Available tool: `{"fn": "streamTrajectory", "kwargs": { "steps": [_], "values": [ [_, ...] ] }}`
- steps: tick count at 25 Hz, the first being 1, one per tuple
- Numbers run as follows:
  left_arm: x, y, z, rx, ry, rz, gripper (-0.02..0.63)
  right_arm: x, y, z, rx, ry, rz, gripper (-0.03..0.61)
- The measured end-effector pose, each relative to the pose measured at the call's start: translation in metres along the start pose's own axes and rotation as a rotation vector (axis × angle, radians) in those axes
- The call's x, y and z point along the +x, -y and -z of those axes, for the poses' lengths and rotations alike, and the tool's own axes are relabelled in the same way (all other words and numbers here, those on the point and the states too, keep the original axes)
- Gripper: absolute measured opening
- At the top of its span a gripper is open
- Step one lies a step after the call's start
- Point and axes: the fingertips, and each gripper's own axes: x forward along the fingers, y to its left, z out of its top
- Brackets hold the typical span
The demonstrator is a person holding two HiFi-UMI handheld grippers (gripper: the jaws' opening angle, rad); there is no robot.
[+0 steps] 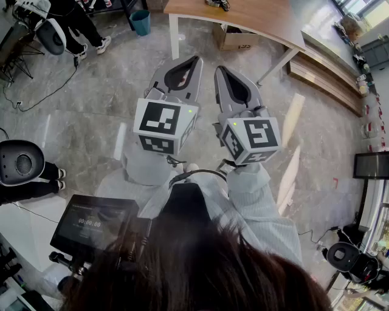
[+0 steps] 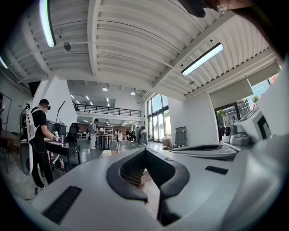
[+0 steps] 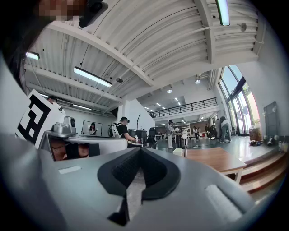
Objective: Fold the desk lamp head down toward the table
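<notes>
Grey left gripper (image 1: pixel 193 62) and right gripper (image 1: pixel 220 70), jaws pressed together, holding nothing. Side by side above the stone floor (image 1: pixel 91 109), wooden table (image 1: pixel 255 18) ahead.

The right gripper (image 3: pixel 141 151) has its two jaws pressed together, with nothing between them. A brown wooden table (image 3: pixel 216 159) stands ahead on the right. Far off, a person in a black top (image 3: pixel 121 130) stands in the big room.

You hold the left gripper (image 1: pixel 196 61) and right gripper (image 1: pixel 220 68) level and side by side ahead of you, tips nearly meeting. Each gripper's jaws are closed together on nothing. Pale sleeves (image 1: pixel 258 191) cover your forearms.
</notes>
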Motion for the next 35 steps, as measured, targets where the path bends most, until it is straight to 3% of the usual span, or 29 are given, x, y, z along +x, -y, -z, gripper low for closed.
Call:
{"fn": "streamTrajectory", "kwargs": {
  "steps": [18, 29, 35],
  "values": [
    [0.008, -0.001, 0.01, 0.008, -0.004, -0.021, 0.003, 0.004, 0.01, 0.005, 0.013, 0.013, -0.011, 0.002],
    [0.106, -0.029, 0.041, -0.023, -0.06, 0.001, 0.003, 0.067, 0.088, 0.026, 0.025, -0.035, 0.004, 0.002],
    [0.195, -0.093, 0.03, -0.002, -0.056, 0.047, 0.003, 0.166, 0.139, 0.025, 0.043, -0.03, 0.041, 0.002]
  ]
}}
